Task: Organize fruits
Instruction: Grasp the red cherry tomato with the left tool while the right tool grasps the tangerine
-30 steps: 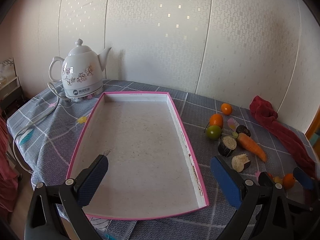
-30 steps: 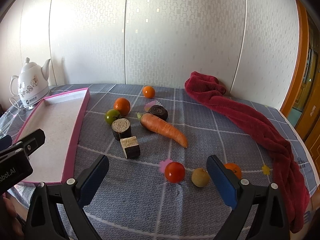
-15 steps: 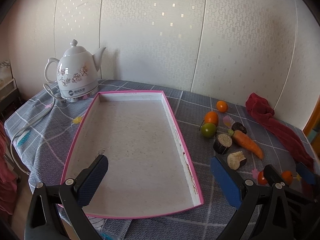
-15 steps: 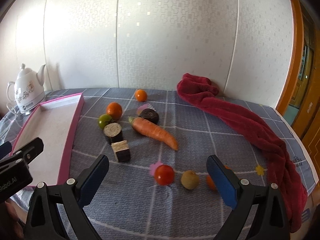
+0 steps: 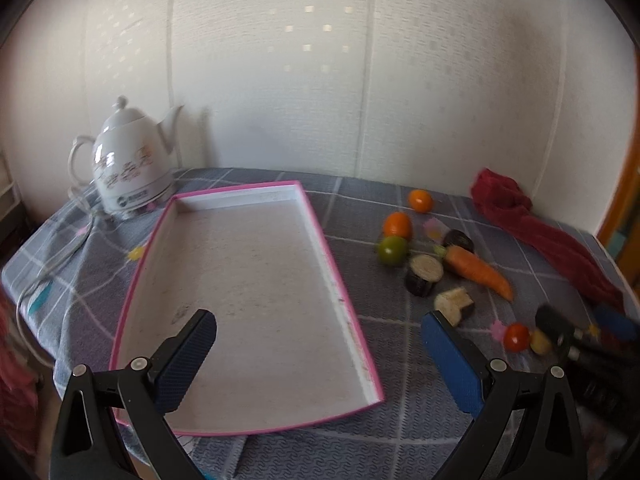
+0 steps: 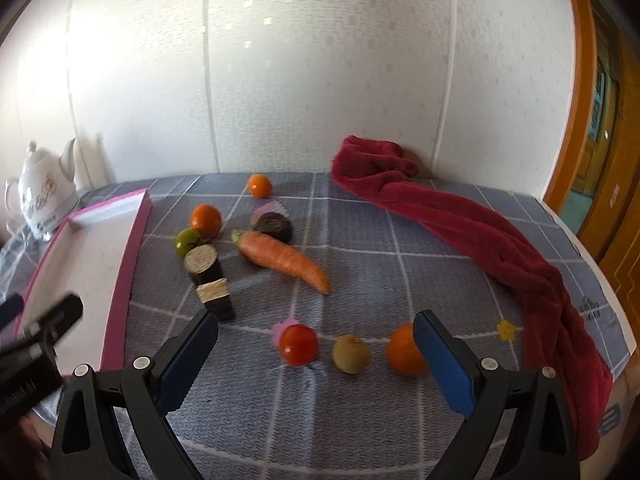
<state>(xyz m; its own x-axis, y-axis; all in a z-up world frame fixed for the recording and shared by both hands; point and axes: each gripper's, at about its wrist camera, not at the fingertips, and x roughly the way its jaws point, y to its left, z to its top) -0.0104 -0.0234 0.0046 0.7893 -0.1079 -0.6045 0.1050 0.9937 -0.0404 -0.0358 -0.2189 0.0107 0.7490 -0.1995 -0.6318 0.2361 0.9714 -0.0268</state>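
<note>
Grey cloth; my right gripper wide, tomato at 12, round, slick, soft, pinch across middle; left gripper wide over tray

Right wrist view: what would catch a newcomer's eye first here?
The long red towel draped along the table's right side, then the carrot lying mid-table among scattered produce. Nearest, a red tomato sits between the open right gripper fingers; the pink-rimmed tray lies left.
</note>
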